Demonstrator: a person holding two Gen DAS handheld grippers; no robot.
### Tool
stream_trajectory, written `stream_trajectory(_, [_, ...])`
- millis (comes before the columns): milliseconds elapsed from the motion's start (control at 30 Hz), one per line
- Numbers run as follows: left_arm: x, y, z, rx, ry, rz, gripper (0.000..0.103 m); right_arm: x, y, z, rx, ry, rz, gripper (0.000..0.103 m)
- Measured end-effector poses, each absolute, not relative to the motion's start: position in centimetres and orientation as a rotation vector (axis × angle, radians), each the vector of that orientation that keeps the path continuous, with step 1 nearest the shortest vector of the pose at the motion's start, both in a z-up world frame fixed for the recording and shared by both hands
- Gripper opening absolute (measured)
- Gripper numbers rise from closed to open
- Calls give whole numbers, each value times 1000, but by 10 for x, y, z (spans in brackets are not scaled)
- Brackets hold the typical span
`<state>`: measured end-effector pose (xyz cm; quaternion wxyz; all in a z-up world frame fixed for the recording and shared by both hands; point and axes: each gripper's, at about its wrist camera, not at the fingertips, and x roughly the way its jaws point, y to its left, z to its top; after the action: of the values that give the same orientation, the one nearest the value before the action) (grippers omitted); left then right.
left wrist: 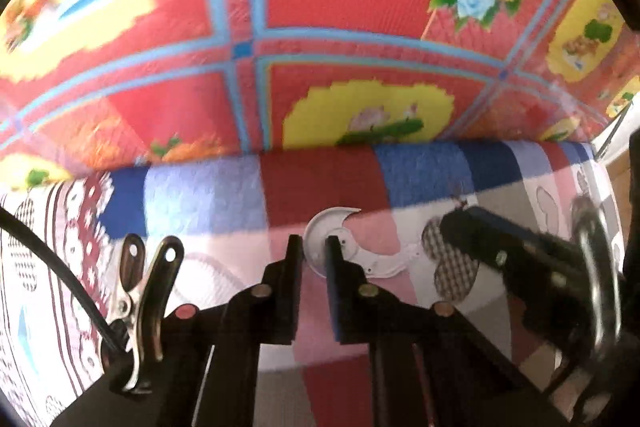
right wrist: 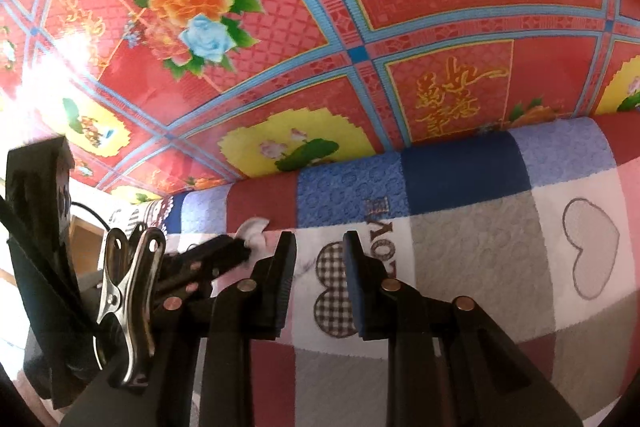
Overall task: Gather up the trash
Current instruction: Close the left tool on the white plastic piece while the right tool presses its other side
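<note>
I take the patchwork blanket as my landmark: it fills the lower half of both views, in squares of dark red, blue, lilac, grey, white and pink. Sewn onto it I see a checked heart in the middle, the word LOVE just beside that heart, and an outlined heart on a white square further right. Beyond the blanket's far edge lies a red floor mat crossed by blue bands, printed with orange and blue flowers, yellow panels and gold characters. At the blanket's left end I see some bare wood.
</note>
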<state>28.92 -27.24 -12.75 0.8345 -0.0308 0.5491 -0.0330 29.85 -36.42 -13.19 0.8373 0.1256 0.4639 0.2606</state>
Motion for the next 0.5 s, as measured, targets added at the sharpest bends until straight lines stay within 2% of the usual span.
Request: stream_trajectory(500, [279,-250,-138,-159,1172,-93,11,269,-346,-152,286,1066,602,26])
